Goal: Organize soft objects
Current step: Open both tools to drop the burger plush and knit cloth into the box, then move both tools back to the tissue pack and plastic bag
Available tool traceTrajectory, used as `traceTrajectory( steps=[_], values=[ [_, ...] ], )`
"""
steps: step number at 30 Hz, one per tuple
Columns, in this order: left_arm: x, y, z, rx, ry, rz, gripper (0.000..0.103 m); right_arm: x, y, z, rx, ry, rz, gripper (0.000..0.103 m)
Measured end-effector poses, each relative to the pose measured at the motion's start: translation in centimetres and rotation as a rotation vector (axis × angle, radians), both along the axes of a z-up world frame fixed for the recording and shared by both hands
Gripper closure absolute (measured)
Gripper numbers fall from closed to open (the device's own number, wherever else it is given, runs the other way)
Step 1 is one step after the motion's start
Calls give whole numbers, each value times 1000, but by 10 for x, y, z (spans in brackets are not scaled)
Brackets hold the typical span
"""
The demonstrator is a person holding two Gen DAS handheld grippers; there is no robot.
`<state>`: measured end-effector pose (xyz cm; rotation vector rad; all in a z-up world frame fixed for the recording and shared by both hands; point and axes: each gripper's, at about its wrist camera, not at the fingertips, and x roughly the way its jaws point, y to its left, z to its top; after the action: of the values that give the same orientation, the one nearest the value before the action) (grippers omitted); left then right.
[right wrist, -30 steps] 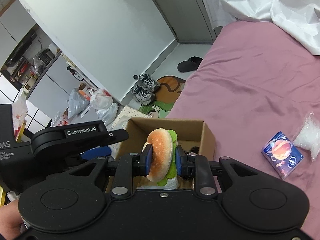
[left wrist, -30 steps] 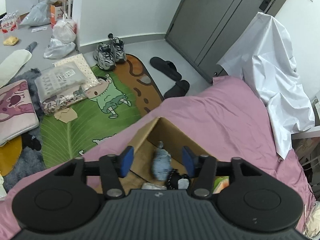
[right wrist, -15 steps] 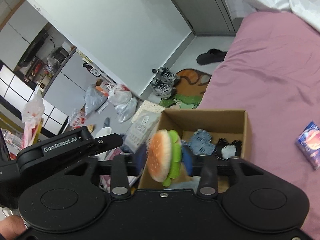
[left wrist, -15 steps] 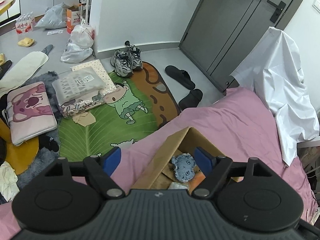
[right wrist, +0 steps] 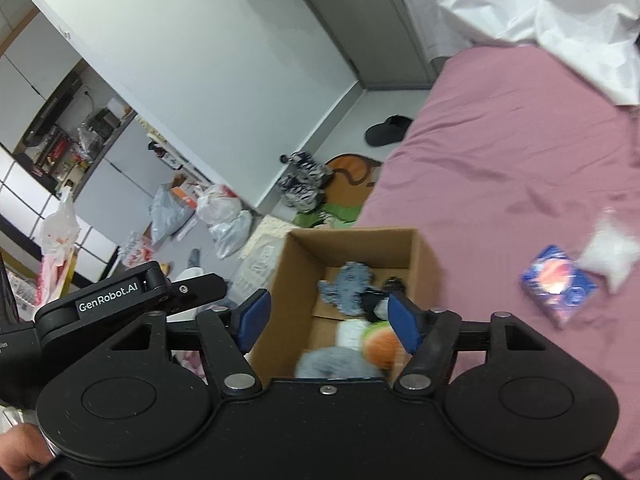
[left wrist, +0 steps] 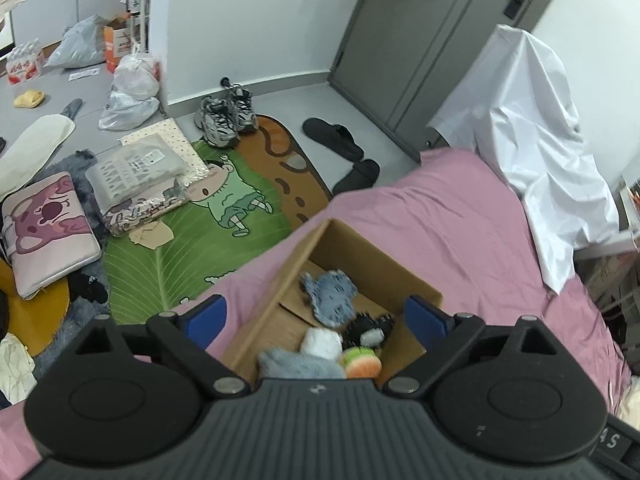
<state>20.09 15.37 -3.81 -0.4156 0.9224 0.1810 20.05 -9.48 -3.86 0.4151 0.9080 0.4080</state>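
A brown cardboard box stands on the pink bed. Inside lie a blue-grey plush, a black-and-white plush, a white plush, a grey furry plush and the burger plush. My left gripper is open and empty above the box. My right gripper is open and empty above the box, the burger plush lying below it. The left gripper's side shows in the right wrist view.
A blue printed packet and a clear plastic bag lie on the pink bed sheet right of the box. A white cloth drapes at the bed's far end. Floor clutter: green mat, sneakers, slippers, bags.
My right gripper opened and let go of the burger plush, which dropped into the box. My left gripper opened wider and drew back above the box.
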Motion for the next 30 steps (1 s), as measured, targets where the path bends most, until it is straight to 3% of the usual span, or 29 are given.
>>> traceTrajectory(
  steps=[3,12,24,30],
  values=[
    [-5,-12,1,16,10,-26,6,-11,-17,6,-9,-18,-20,27],
    [-25,-51,17,47,2,-92,0,-40,-61,21,-23,-67,-66,14],
    [-50,-87,35,56,-54,-112,0,-65,-112,33,-25,-121,-114,2],
    [-59,-105,41,70,-55,-144,0,-68,-135,34,-15,-139,-128,2]
  ],
)
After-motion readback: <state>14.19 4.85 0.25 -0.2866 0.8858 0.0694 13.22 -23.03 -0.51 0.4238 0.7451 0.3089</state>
